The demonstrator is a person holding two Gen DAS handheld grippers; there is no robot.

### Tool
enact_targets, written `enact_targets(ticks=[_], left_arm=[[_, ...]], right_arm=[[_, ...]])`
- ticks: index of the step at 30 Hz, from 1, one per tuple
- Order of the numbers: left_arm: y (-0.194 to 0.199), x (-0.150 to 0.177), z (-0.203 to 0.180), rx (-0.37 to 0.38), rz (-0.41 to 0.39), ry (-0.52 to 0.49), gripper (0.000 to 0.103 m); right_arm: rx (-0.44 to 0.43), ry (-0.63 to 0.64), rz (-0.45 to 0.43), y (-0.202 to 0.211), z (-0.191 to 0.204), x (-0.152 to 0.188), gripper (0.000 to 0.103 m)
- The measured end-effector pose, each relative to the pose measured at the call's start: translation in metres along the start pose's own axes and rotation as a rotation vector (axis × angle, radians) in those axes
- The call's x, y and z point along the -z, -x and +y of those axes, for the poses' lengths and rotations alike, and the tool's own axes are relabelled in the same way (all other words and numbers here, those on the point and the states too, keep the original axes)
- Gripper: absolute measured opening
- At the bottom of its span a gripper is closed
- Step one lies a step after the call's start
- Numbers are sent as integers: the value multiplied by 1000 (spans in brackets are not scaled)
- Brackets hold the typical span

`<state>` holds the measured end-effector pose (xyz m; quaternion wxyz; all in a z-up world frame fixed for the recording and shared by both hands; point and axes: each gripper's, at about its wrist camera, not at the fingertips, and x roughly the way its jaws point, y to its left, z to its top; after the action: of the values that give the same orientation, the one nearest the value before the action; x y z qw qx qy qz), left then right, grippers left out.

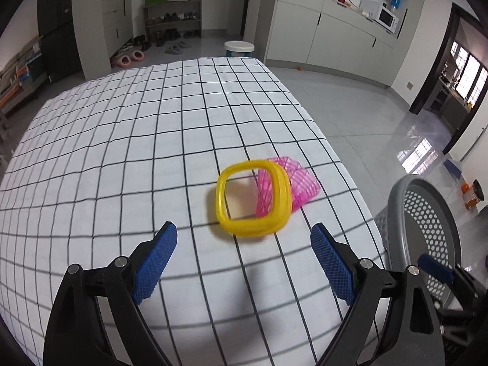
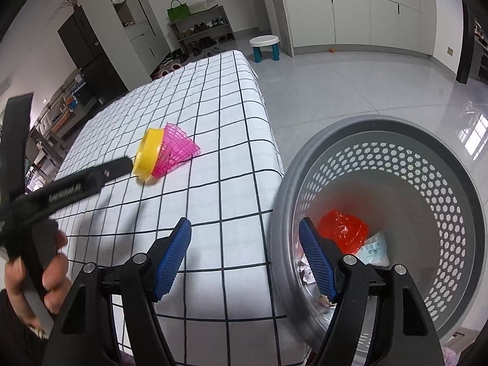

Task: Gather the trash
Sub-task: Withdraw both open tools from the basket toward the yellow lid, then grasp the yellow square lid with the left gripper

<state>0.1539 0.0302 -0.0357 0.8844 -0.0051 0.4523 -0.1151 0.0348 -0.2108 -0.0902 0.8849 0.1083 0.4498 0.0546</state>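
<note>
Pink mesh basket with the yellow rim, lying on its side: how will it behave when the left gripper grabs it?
The pink mesh basket looks thin and latticed, so probably light and apt to flex if squeezed. Its yellow rim looks thicker, likely the stiffer grip. Tapered and on its side, it may slide or roll on the checked cloth if the left gripper nudges it.

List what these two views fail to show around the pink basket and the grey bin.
- Pink basket: motion-blurred in the left wrist view; its yellow rim hides its inside.
- Grey bin: the right gripper covers part of its floor; small scraps unidentifiable.
- White packet: print too small to read.
</note>
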Motion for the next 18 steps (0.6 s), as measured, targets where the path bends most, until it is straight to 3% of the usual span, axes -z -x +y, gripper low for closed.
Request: enact_targets(ticks=[14, 18], left_arm=[[-47, -19, 5, 94, 43, -36, 88], [-52, -19, 11, 127, 51, -24, 76]], right_arm=[[47, 0, 31, -15, -5, 1, 70], [53, 11, 42, -21, 0, 2, 70]])
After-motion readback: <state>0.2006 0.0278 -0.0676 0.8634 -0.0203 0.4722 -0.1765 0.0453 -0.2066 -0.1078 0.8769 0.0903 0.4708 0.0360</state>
